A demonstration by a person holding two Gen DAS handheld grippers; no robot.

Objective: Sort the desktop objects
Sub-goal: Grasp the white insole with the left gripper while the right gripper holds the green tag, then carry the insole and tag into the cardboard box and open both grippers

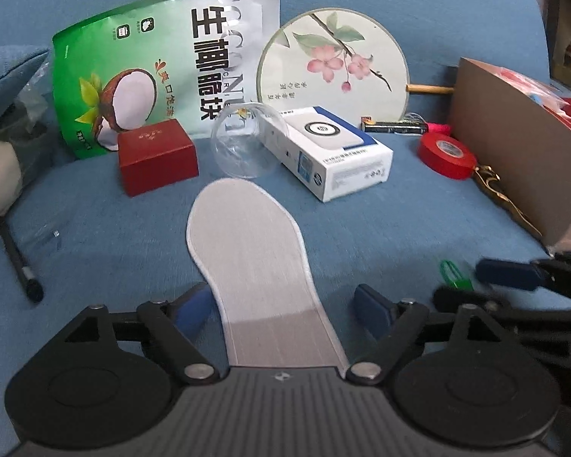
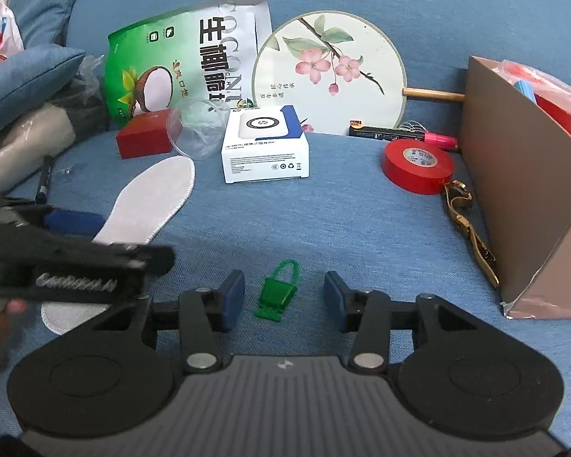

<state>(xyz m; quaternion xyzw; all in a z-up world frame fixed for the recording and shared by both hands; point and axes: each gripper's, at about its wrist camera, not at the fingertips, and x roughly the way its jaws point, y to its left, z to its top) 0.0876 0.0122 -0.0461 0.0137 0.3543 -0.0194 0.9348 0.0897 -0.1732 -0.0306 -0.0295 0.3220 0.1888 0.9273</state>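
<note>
my right gripper gapes wide around the green clip at lower centre, left gripper wide over the insole; that small clip could squirt sideways.

Grey insole lies flat on blue cushion, toe toward 12 o'clock; red box at its 11 o'clock; clear glass on its side just beyond the toe; white carton at 1 o'clock; red tape roll flat at 2 o'clock; green clip lies flat, well apart from the tape; black pen at 9 o'clock.
</note>
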